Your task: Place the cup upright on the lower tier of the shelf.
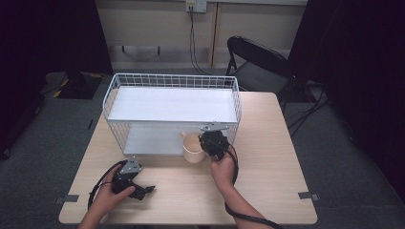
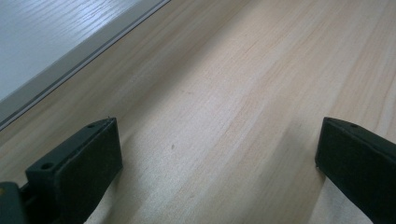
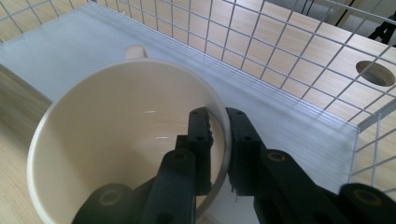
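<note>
- High view, nearest edge: left gripper low over the bare counter, held in the left hand, cable looping beside it.
- Left gripper view: two black jaws wide apart, nothing between them, only light wood grain of the counter under them; white board edge of the rack at top left.
- A little farther, right of centre in the high view: right hand with right gripper reaching to the cream cup.
- Right gripper view: right gripper clamped on the cup rim, one jaw inside the cup, other jaw outside, thin wall pinched between.
- Cup upright at the front of the white wire rack, at the opening of the lower shelf; touching the shelf or not, cannot tell.
- Above: upper shelf of the rack, white and bare.
- Farthest: black folding chair behind the counter, wall socket with cable hanging down.
</note>
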